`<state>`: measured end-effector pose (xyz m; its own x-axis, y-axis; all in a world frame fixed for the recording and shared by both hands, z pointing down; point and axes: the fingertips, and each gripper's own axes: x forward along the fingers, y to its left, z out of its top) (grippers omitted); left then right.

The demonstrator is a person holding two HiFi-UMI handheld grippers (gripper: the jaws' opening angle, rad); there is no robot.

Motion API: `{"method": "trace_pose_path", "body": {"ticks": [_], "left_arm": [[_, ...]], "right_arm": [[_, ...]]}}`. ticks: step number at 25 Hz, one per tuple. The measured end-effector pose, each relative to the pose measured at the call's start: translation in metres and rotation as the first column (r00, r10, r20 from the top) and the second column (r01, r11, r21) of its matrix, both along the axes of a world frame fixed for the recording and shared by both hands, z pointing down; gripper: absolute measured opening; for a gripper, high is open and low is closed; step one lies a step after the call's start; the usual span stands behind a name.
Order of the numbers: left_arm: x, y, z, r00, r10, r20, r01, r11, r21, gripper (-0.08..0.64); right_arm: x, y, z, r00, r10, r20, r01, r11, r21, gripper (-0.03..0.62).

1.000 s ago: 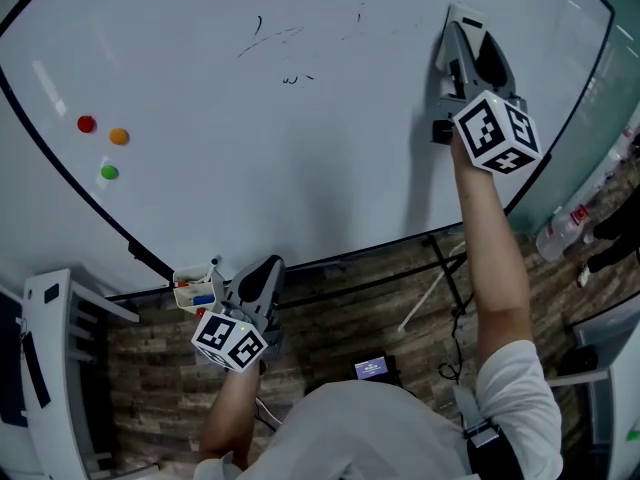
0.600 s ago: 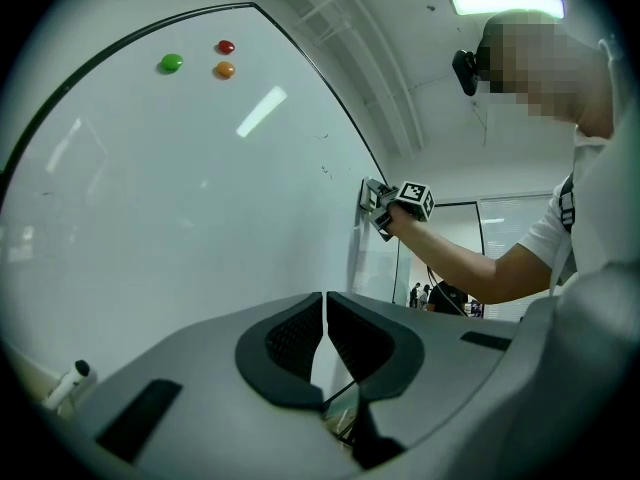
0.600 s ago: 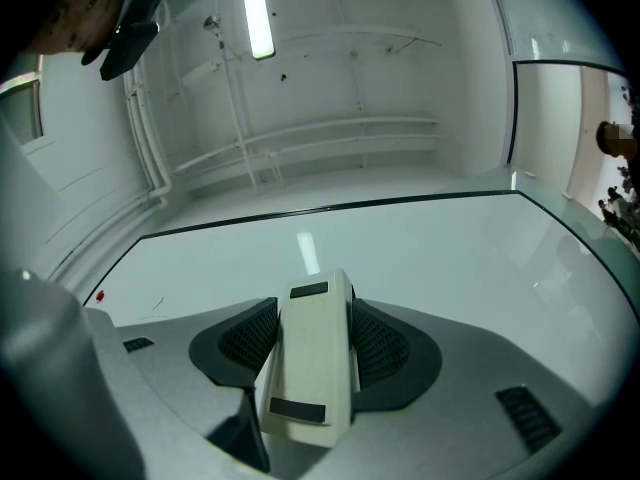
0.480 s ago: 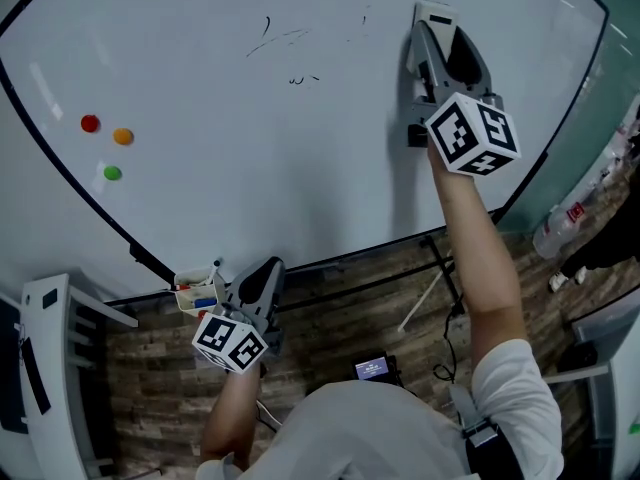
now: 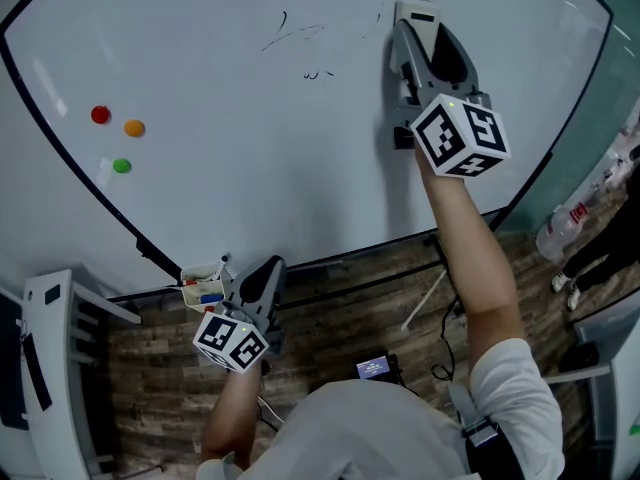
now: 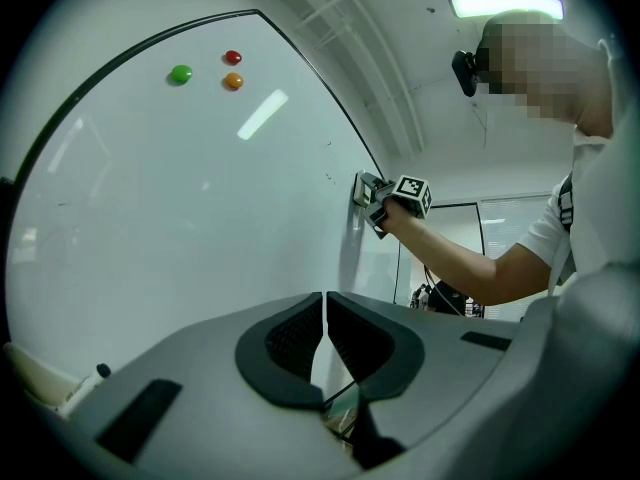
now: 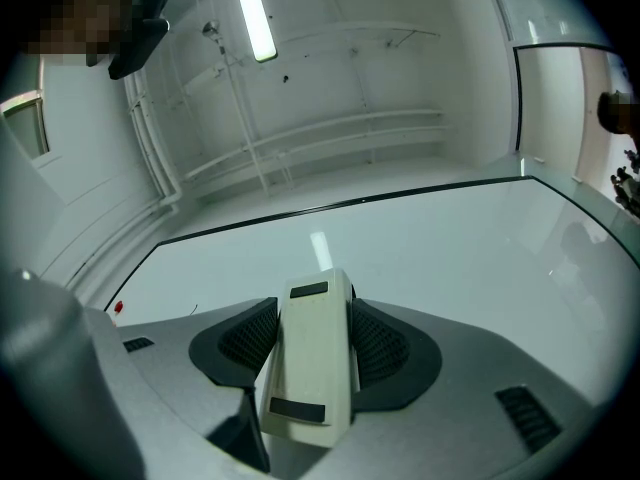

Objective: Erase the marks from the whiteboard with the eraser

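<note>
We've got the right tool (image 5: 417,30) up high on the whiteboard (image 5: 250,178), its jaws clamped on the eraser (image 5: 416,10), one pad on each long side. The right gripper view shows it plainly: the pale block (image 7: 312,358) sits squarely between the dark pads with its far end reaching out towards the board. From the left gripper view the right tool (image 6: 370,190) looks pressed up against the surface, though we can't swear the felt is flat on it. Now the marks (image 5: 296,34): thin dark scribbles sit to the left of the eraser as the head view shows it, near but not touching, with a faint speck just beside the eraser's upper left corner and a small squiggle a little lower. The eraser's long axis runs up the board, so we'd say a sideways sweep to the left brings its broad side across them, and the lower squiggle may need a second pass. The right hand is clearly the nearer one. The left tool (image 5: 262,276) hangs low below the board's bottom edge, just beside a small tray (image 5: 203,290) of markers, its jaws (image 6: 325,318) closed together on nothing. Three coloured magnets (image 5: 122,133) sit well apart at far left, out of the path.
</note>
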<state>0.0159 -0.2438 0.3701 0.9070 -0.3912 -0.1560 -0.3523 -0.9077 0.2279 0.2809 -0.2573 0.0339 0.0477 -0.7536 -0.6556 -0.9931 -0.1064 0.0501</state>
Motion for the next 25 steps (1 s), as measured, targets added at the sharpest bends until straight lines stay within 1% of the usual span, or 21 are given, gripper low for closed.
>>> {"method": "trace_pose_path", "body": {"ticks": [7,10,15,20,25], "left_arm": [[-0.015,-0.002,0.001,1.000,-0.016,-0.004,0.016,1.000,-0.011,0.009],[-0.022,-0.002,0.003,1.000,-0.008,-0.006,0.008,1.000,0.002,0.009],[-0.034,-0.004,0.004,0.999,-0.031,-0.008,0.031,0.999,-0.018,0.009],[-0.044,-0.003,0.007,1.000,-0.021,-0.006,0.021,1.000,-0.011,0.009],[-0.052,-0.005,0.009,0.999,-0.035,-0.004,0.035,0.999,-0.023,0.009]], "right_arm": [[-0.029,-0.011,0.000,1.000,-0.031,-0.007,0.031,0.999,-0.008,0.250],[-0.043,-0.016,0.000,0.999,-0.044,-0.014,0.043,0.999,-0.012,0.250],[-0.063,-0.024,0.001,0.998,-0.056,-0.014,0.056,0.998,-0.016,0.250],[-0.079,-0.029,0.000,0.998,-0.064,-0.014,0.064,0.998,-0.013,0.250],[-0.094,-0.036,0.001,0.997,-0.081,-0.020,0.081,0.997,-0.013,0.250]]}}
